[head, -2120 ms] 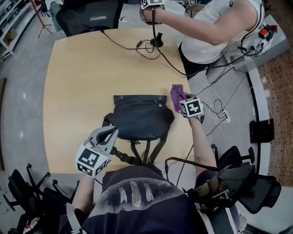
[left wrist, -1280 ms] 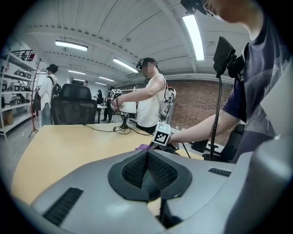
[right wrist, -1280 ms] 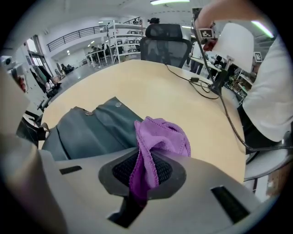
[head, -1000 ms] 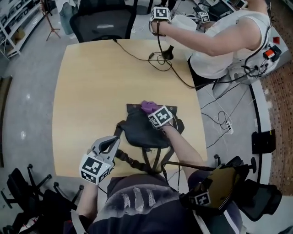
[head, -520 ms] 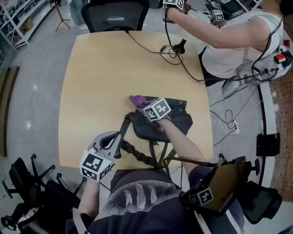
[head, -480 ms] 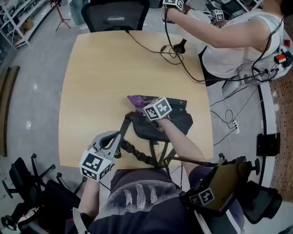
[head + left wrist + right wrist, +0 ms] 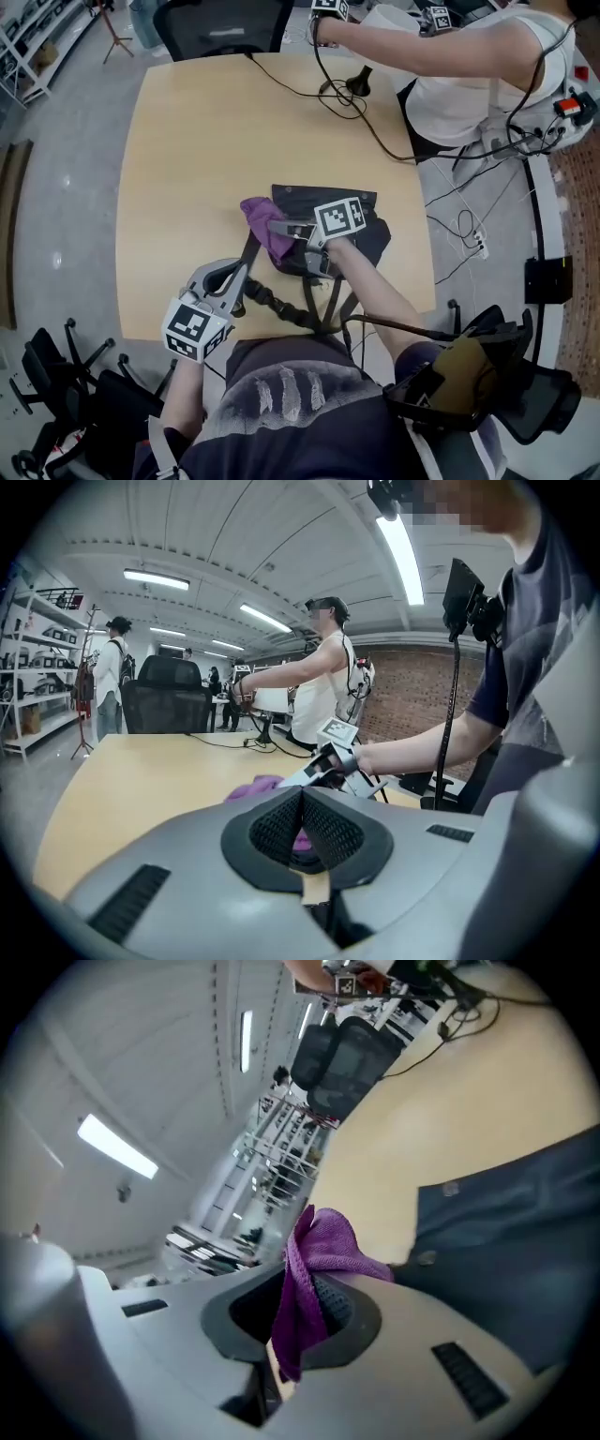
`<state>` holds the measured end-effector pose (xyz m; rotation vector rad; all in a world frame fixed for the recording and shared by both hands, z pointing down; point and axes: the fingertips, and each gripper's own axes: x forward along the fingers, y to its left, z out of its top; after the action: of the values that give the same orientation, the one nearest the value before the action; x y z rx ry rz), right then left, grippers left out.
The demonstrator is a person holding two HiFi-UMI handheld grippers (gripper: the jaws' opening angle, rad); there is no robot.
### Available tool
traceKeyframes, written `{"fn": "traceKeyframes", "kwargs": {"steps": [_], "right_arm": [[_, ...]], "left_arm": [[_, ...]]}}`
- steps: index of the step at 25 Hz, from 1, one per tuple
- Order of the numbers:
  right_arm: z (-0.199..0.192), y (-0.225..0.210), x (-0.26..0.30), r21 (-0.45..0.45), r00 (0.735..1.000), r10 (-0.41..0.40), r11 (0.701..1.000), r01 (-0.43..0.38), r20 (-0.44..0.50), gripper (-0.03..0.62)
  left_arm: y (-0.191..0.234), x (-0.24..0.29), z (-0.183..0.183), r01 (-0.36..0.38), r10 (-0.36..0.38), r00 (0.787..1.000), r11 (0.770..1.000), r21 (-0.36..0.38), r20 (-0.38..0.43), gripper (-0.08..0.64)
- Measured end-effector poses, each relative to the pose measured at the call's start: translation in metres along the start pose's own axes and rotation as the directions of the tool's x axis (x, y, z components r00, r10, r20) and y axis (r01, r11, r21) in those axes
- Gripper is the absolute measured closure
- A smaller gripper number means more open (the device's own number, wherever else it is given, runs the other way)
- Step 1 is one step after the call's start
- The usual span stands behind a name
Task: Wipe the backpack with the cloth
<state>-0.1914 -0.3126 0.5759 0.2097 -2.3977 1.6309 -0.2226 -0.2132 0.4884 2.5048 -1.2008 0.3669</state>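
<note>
Tabletop (image 7: 187, 141): cloth (image 7: 261, 221) in right hand-held gripper (image 7: 281, 228)

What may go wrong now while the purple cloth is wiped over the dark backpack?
1. The left gripper is shut on nothing and does not hold the backpack, so the bag may slide on the table under the wipe.
2. The right gripper pinches only a fold of the cloth; it may pull out.
3. The straps reach the table's near edge and may snag.
</note>
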Motion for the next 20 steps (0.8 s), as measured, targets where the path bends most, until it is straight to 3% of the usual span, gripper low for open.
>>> {"fn": "traceKeyframes", "kwargs": {"steps": [3, 6, 8, 11, 17, 20], "right_arm": [[-0.019, -0.047, -0.016, -0.143, 0.962, -0.262, 0.958, 0.250, -0.074, 0.563], [-0.021, -0.075, -0.039, -0.307, 0.887, -0.450, 0.862, 0.403, -0.101, 0.563], [-0.023, -0.085, -0.052, -0.411, 0.834, -0.537, 0.793, 0.450, -0.124, 0.563], [-0.026, -0.093, -0.069, -0.506, 0.781, -0.609, 0.721, 0.473, -0.138, 0.563], [-0.019, -0.108, -0.094, -0.565, 0.728, -0.674, 0.650, 0.507, -0.122, 0.562], [-0.016, -0.123, -0.118, -0.579, 0.685, -0.720, 0.609, 0.543, -0.115, 0.562]], "left_arm": [[-0.006, 0.007, 0.003, 0.017, -0.017, 1.000, 1.000, 0.014, -0.002, 0.552], [-0.011, 0.013, 0.004, 0.031, -0.031, 0.999, 0.999, 0.022, -0.008, 0.552], [-0.017, 0.017, 0.004, 0.039, -0.039, 0.999, 0.999, 0.024, -0.014, 0.552], [-0.026, 0.021, 0.007, 0.050, -0.049, 0.999, 0.998, 0.028, -0.017, 0.552], [-0.032, 0.025, 0.016, 0.053, -0.052, 0.999, 0.997, 0.047, -0.015, 0.552], [-0.037, 0.027, 0.013, 0.050, -0.049, 0.999, 0.998, 0.046, -0.017, 0.552]]}}
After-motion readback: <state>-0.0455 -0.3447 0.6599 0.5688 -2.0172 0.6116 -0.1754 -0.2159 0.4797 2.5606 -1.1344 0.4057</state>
